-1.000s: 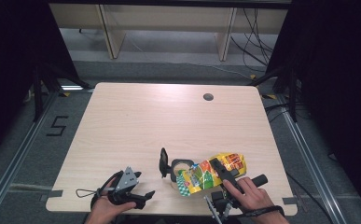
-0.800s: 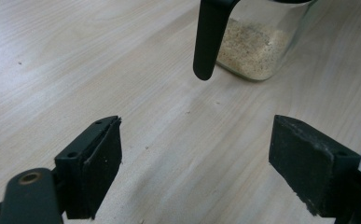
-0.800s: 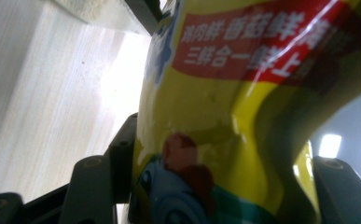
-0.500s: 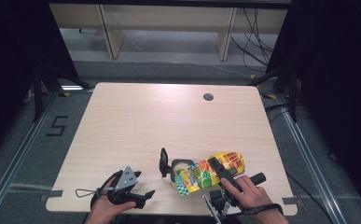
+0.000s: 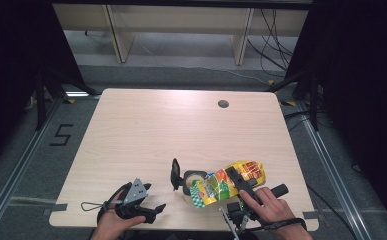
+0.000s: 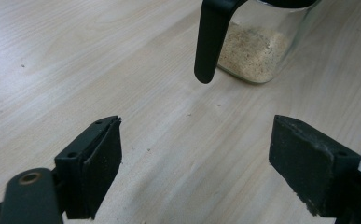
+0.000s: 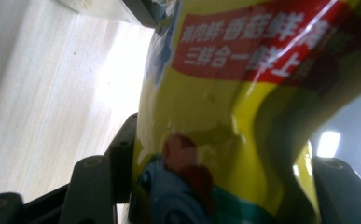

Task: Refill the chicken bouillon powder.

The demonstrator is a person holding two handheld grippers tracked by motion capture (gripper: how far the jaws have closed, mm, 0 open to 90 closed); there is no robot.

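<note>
The right gripper (image 5: 235,176) clamps the soft, slippery bag (image 5: 226,182) (tipped over the jar (image 5: 193,181)) near the table's (image 5: 181,125) front edge. Better hold its middle. The left gripper (image 6: 197,172) is open and empty.

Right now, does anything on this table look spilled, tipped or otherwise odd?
No spill shows. The yellow bag, clamped in the right hand-held gripper, is tipped over the glass jar, whose hinged lid stands open. The grains sit inside the jar.
</note>
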